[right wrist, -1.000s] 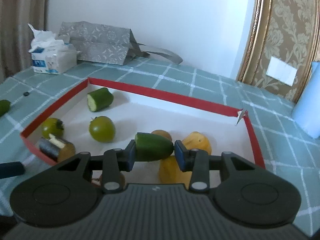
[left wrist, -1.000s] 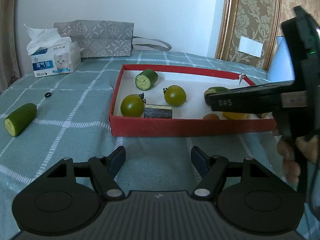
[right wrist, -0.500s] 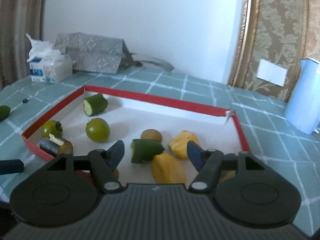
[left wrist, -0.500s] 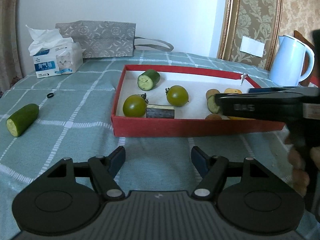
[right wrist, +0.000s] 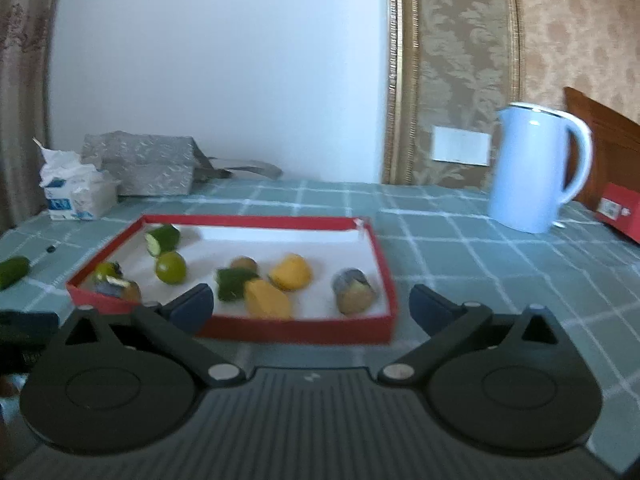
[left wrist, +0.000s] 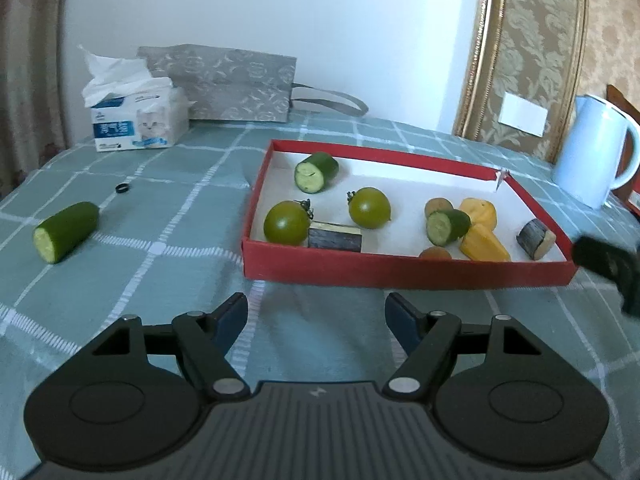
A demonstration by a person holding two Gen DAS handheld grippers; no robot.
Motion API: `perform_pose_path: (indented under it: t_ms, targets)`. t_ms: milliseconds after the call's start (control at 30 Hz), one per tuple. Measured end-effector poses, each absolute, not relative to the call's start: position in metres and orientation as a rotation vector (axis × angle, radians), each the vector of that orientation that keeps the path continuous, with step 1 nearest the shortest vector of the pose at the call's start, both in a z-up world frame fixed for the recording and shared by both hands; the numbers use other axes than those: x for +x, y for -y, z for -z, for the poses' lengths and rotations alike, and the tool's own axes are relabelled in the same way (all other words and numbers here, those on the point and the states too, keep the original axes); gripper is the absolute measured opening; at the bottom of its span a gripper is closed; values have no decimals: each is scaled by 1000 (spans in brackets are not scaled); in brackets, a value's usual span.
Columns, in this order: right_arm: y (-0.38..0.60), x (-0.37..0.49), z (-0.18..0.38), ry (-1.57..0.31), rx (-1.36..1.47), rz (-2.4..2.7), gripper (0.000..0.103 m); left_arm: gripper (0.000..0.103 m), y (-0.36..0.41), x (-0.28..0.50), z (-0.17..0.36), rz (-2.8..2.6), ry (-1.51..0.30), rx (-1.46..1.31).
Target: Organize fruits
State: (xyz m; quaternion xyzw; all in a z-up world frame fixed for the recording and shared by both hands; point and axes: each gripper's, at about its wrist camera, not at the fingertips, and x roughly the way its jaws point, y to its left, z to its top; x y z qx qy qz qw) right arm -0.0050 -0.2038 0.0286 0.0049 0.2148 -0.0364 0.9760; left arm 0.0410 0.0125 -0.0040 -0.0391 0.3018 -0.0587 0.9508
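Note:
A red tray (left wrist: 400,268) holds a cucumber piece (left wrist: 316,172) at the back, two green tomatoes (left wrist: 287,222), yellow fruit chunks (left wrist: 484,244), small brown fruits and two dark-skinned chunks. A second cucumber piece (left wrist: 446,226) lies free among the yellow chunks, blurred in the right wrist view (right wrist: 232,284). A third cucumber piece (left wrist: 66,226) lies on the cloth left of the tray. My left gripper (left wrist: 316,308) hovers before the tray's near wall, jaws opening slightly and empty. My right gripper (right wrist: 310,300) is back from the tray (right wrist: 300,330), jaws opening wide, nothing between them.
On the green checked cloth stand a tissue box (left wrist: 136,120) and a grey bag (left wrist: 224,84) at the back left. A small black ring (left wrist: 123,188) lies near the loose cucumber. A pale blue kettle (right wrist: 532,168) and a red box (right wrist: 620,210) stand right of the tray.
My right gripper let go of the cucumber piece inside the tray, opened wide and pulled back out of the tray toward the right. The left gripper stayed where it was.

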Motion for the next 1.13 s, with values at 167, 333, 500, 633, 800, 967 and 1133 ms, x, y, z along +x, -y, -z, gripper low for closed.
perform_pose_path:
  t_ms: [167,333,500,633,800,967,1133]
  targets:
    - [210,-8,-19,-494,27,90,103,76,-9,35,-1,118,-613,-105]
    - [212,-4,-13,-540,44,120,103,76,-1,25,-9,128,-597,-108]
    - [214,0,-8,-574,61,150,103,78,7,15,-17,131,-573,-83]
    - [213,-1,-7,-582,64,152,103,79,13,10,-22,125,-549,-50]
    - [212,-1,-7,-579,54,150,103,79,17,5,-25,120,-529,-25]
    - [213,0,-6,-585,60,154,103,79,20,4,-26,127,-527,-20]
    - [212,0,-6,-583,52,157,103,79,25,4,-24,134,-531,-9]
